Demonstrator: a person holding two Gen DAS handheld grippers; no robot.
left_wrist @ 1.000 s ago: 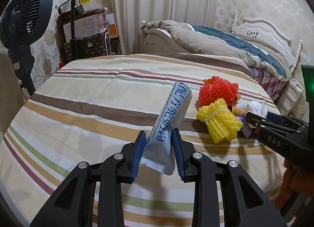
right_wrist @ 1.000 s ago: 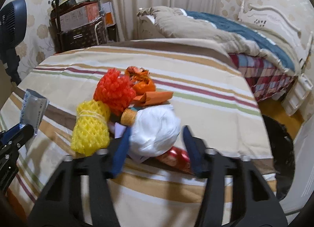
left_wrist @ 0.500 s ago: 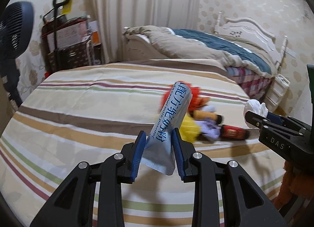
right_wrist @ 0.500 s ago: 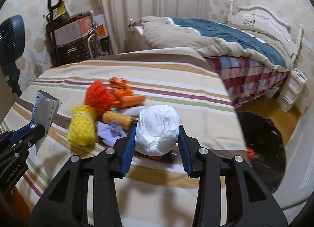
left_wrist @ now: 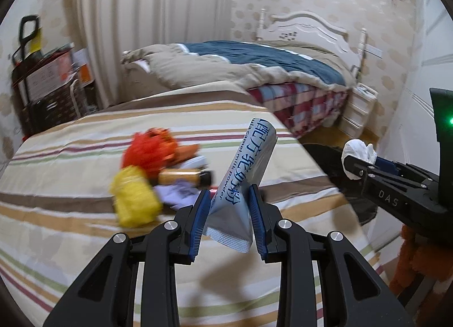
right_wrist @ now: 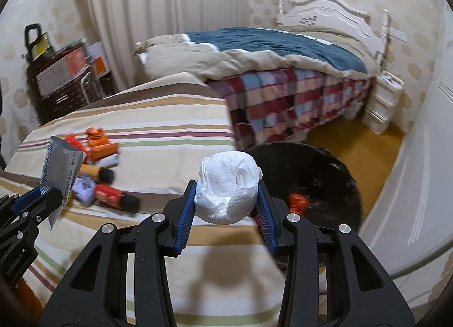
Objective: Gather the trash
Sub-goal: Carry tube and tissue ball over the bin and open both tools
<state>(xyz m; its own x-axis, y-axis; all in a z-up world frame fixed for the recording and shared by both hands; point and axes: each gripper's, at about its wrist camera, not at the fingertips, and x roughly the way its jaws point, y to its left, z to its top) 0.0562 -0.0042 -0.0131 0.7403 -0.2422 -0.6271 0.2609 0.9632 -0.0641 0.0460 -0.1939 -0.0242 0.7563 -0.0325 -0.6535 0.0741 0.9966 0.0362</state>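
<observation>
My left gripper (left_wrist: 228,213) is shut on a silver milk-powder sachet (left_wrist: 243,177) with blue print, held above the striped table (left_wrist: 70,242). It also shows in the right wrist view (right_wrist: 61,165). My right gripper (right_wrist: 226,208) is shut on a crumpled white tissue ball (right_wrist: 228,186), near the table's right edge; the ball also shows in the left wrist view (left_wrist: 357,154). A black trash bag (right_wrist: 317,168) sits on the floor right of the table. More trash lies on the table: a yellow foam net (left_wrist: 134,203), a red foam net (left_wrist: 147,151), small bottles (right_wrist: 113,195).
A bed (right_wrist: 283,55) with a plaid skirt stands behind the table. A white drawer unit (right_wrist: 383,103) is beside it. A cart with boxes (left_wrist: 48,83) stands at the back left. A white wall or door (right_wrist: 424,185) is close on the right.
Both grippers have swung right toward the table's right edge and the black bag. The right gripper closed on the white tissue ball and lifted it off the pile.
</observation>
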